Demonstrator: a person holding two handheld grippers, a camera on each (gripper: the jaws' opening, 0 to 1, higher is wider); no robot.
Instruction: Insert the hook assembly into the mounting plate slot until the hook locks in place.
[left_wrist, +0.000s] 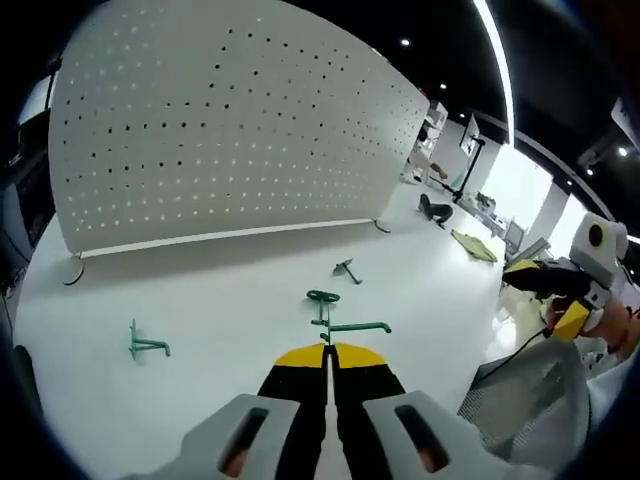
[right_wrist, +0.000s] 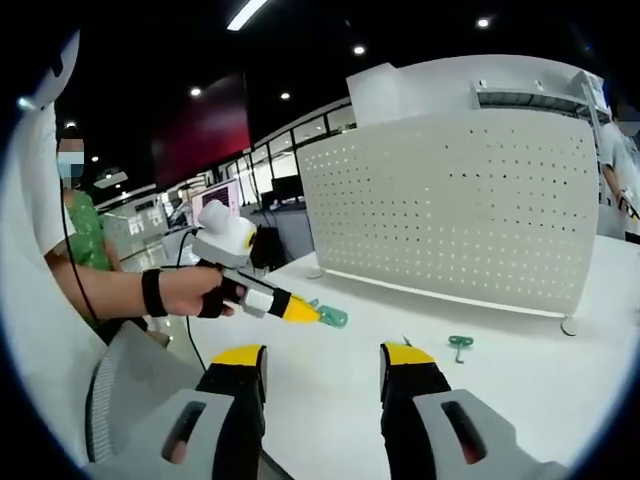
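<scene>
The white perforated mounting plate (left_wrist: 230, 130) stands upright on the white table (left_wrist: 220, 300); it also appears in the right gripper view (right_wrist: 460, 210). My left gripper (left_wrist: 327, 350) is shut on a green hook assembly (left_wrist: 330, 315) that sticks out ahead of its yellow tips. The right gripper view shows that left gripper (right_wrist: 316, 314) in a hand, hook (right_wrist: 333, 317) at its tip, well short of the plate. My right gripper (right_wrist: 322, 362) is open with nothing between its jaws; it hangs off the table's right side (left_wrist: 545, 295).
Loose green hooks lie on the table: one at the left (left_wrist: 148, 345), one nearer the plate (left_wrist: 347, 268), and one seen from the right (right_wrist: 460, 343). The plate rests on small feet (left_wrist: 72, 272). A person's arm (right_wrist: 120, 290) reaches in; office desks lie beyond.
</scene>
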